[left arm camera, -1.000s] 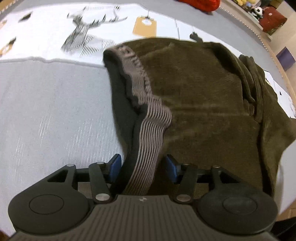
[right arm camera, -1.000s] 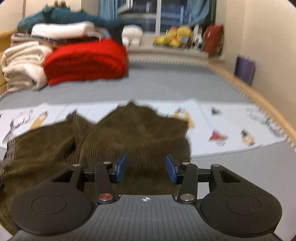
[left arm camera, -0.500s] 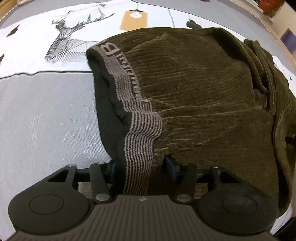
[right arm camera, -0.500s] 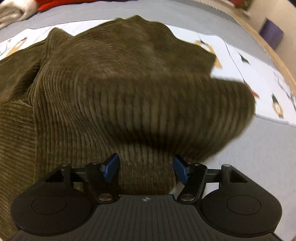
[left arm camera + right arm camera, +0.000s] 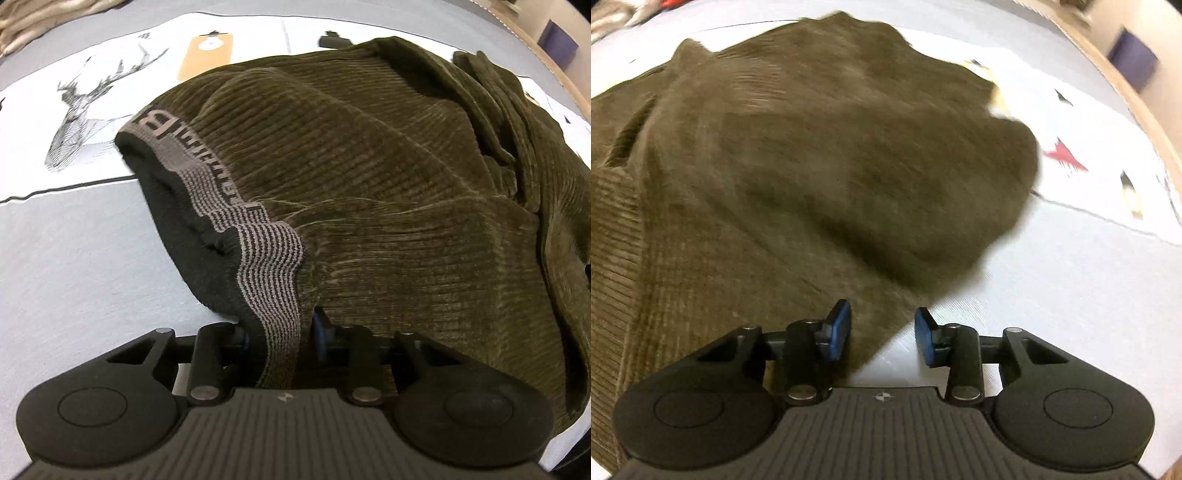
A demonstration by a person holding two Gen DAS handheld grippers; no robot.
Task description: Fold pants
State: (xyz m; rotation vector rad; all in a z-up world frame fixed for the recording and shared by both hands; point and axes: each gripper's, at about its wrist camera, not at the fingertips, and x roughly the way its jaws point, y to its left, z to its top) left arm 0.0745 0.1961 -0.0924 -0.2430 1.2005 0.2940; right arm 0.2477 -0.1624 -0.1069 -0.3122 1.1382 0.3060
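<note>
Fold barely begun, by the look of it: the olive-brown corduroy pants lie in a loose, rumpled heap on the grey bed cover, no clean crease or squared edge anywhere in view, so the real folding is judged still ahead. Nearest in the left wrist view, the left tool has the grey-and-black striped elastic waistband running down between its blue pads; the jaws are closing and the band fills the gap, the pads seeming to press on it, so a pinch on the waistband. The band climbs away from the tool toward the upper left, lettered along its length, with black lining showing at the open waist. Beyond it the corduroy body spreads right and away, a bunched leg piled at the far right. In the right wrist view, the right tool stands over the near edge of the pants; its jaws are closing but not yet together, a corner of cloth lying between the blue pads on the left side, bare grey cover on the right. No grip there yet. The picture is blurred, so the fabric's exact edge is uncertain. Farther off, a white printed sheet with a line-drawn stag and small coloured motifs lies under the pants' far edge.
</note>
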